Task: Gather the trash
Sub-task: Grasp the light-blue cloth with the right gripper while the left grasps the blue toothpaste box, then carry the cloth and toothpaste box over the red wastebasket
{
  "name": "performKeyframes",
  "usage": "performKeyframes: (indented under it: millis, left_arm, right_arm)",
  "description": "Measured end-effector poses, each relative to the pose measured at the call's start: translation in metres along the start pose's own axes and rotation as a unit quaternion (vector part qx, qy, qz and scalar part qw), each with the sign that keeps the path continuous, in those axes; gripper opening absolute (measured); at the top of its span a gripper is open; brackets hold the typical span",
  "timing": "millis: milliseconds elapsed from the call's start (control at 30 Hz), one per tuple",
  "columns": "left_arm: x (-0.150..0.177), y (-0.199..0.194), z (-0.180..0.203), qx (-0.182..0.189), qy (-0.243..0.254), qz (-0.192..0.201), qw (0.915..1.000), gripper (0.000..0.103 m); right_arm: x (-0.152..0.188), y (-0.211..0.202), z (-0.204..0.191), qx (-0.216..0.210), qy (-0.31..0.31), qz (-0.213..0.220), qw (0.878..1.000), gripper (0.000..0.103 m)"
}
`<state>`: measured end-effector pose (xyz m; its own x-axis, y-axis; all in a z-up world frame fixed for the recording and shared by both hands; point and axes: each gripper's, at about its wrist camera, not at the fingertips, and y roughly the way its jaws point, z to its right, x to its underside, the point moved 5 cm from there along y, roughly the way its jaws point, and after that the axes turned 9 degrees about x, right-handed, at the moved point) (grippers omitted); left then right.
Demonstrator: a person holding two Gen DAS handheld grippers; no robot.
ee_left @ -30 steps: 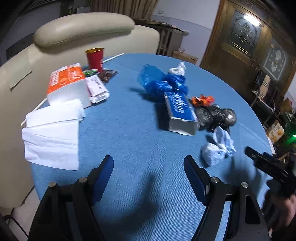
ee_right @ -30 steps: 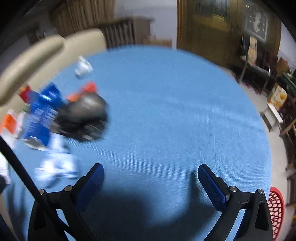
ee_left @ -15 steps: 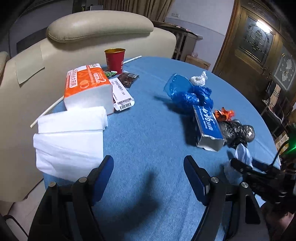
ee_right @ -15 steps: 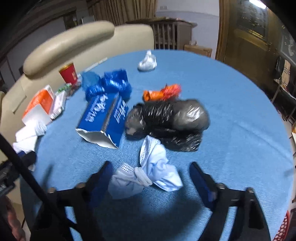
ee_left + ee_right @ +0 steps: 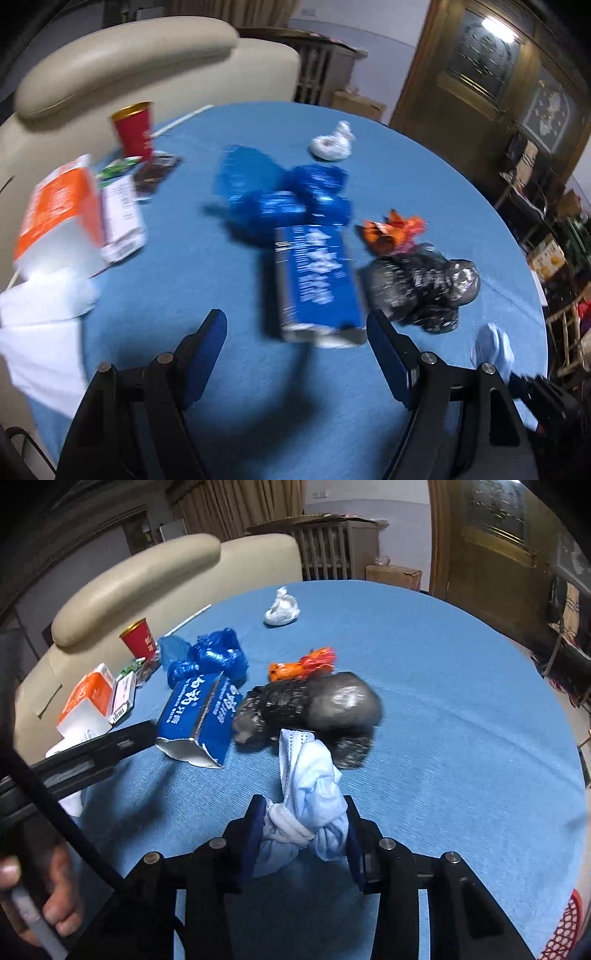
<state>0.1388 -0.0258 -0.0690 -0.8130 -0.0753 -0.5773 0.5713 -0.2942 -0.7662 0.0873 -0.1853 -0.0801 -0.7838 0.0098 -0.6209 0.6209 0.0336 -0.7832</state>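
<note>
Now the right hand-held gripper has its jaws pressed on a crumpled light-blue face mask; they have just been closing, and the mask sits between the blue pads, with its upper part standing out of the jaws toward the black plastic bag. The gripper points steeply down at the blue desk. The left hand-held gripper is spread about halfway and holds nothing; its pads hover above the desk, just before the open end of a blue carton that lies on its side. In the right wrist view the left gripper's black body comes in from the left, and a hand grips its handle at the lower left.

Half a second ago the mask lay flat on the desk between the right gripper's wide jaws; now it is pinched. In the left wrist view the carton was farther to the right and the white tissues filled more of the left side; now the carton is almost between the fingers.

Other trash stays on the desk: an orange wrapper, a blue plastic bag, a white crumpled ball and a red cup.
</note>
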Motion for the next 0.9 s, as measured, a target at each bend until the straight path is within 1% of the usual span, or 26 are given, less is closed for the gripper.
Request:
performKeyframes:
  millis: [67, 133, 167, 200, 233, 267, 300, 400, 500, 633, 800, 900]
  left_arm:
    - [-0.004, 0.013, 0.010, -0.006, 0.016, -0.009, 0.9998, 0.079]
    - [-0.005, 0.026, 0.013, -0.025, 0.025, -0.019, 0.9992, 0.078]
    - [-0.005, 0.032, 0.011, -0.029, 0.023, -0.025, 0.9990, 0.078]
    - [-0.004, 0.035, 0.009, -0.026, 0.020, -0.029, 0.9990, 0.074]
    - [-0.003, 0.039, 0.007, -0.020, 0.017, -0.036, 0.9990, 0.060]
    - [-0.003, 0.038, 0.006, -0.011, 0.015, -0.033, 0.9993, 0.059]
    - [-0.003, 0.035, 0.005, -0.019, 0.020, -0.034, 0.9991, 0.058]
    - [-0.001, 0.018, 0.004, -0.019, 0.029, -0.019, 0.9992, 0.057]
    - [0.006, -0.007, 0.003, -0.022, 0.030, 0.000, 0.9993, 0.057]
    - [0.021, -0.043, 0.008, -0.019, 0.034, 0.022, 0.9990, 0.057]
    - [0.043, -0.077, 0.030, 0.000, 0.051, 0.041, 0.9979, 0.057]
    - [0.056, -0.092, 0.051, 0.023, 0.066, 0.046, 0.9965, 0.057]
  right_arm:
    - [0.003, -0.004, 0.008, -0.001, 0.007, 0.001, 1.000, 0.043]
    - [0.005, -0.007, 0.015, -0.003, 0.016, 0.002, 1.000, 0.043]
    - [0.005, -0.008, 0.018, -0.003, 0.018, 0.002, 1.000, 0.043]
    - [0.006, -0.008, 0.019, -0.003, 0.019, 0.003, 1.000, 0.043]
    - [0.007, -0.009, 0.021, -0.004, 0.021, 0.004, 1.000, 0.043]
    - [0.007, -0.010, 0.023, -0.005, 0.023, 0.004, 1.000, 0.043]
    - [0.008, -0.010, 0.023, -0.006, 0.024, 0.005, 1.000, 0.043]
    - [0.009, -0.014, 0.023, -0.009, 0.027, 0.007, 1.000, 0.043]
    - [0.011, -0.020, 0.020, -0.013, 0.030, 0.011, 0.999, 0.043]
    - [0.020, -0.034, 0.018, -0.014, 0.035, 0.018, 0.999, 0.043]
    - [0.038, -0.057, 0.024, -0.009, 0.050, 0.027, 0.998, 0.043]
    - [0.054, -0.074, 0.039, -0.001, 0.065, 0.033, 0.997, 0.043]
